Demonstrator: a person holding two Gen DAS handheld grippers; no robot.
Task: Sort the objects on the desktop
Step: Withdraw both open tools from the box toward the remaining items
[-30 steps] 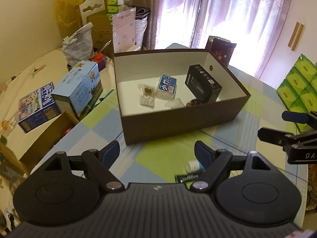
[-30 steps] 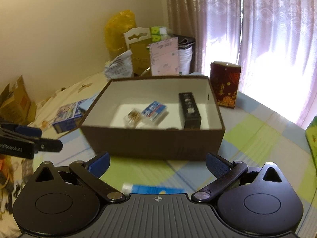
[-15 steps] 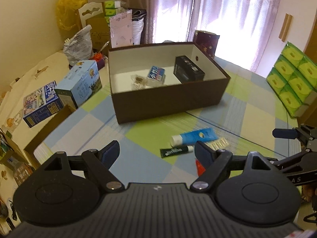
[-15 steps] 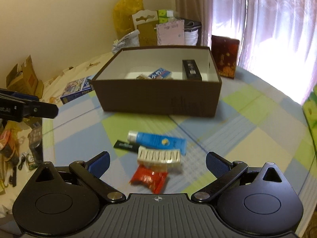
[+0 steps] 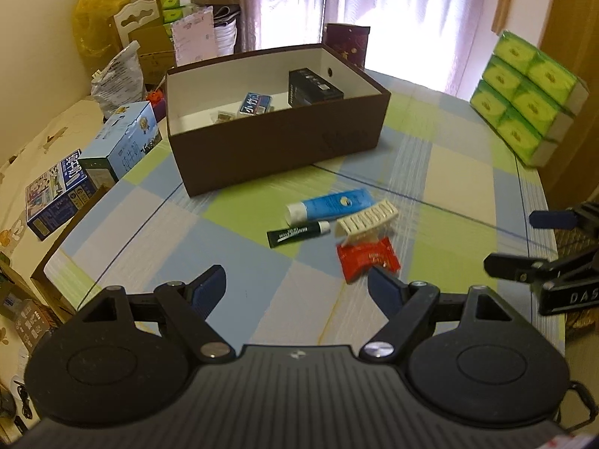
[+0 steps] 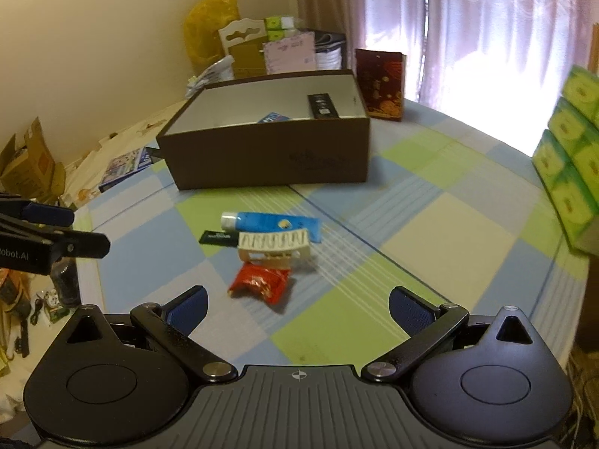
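Both tools empty, jaws spread wide: left tool (image 5: 296, 283) and right tool (image 6: 297, 306) hover above the tabletop (image 6: 449, 224), short of the pile.

4 loose items clustered mid-tabletop, in front of the brown box (image 5: 277, 138):
- blue tube (image 6: 271, 222), lying flat
- small dark green tube (image 5: 298, 232), just beside the blue one
- cream comb-like clip (image 6: 275, 245), resting partly on the red packet
- red snack packet (image 6: 261, 283), nearest both tools

Box already holds a black carton (image 5: 314, 88), a blue-white pack (image 5: 254, 104) and a small clear packet.

Risks, as judged:
- Items touch or overlap; closing on the red packet may drag or tip the clip.
- Packet is soft and crinkly, likely to slip from a shallow pinch.
- Both tools face the same cluster; reaching together risks a collision.
- Tubes could roll if nudged.
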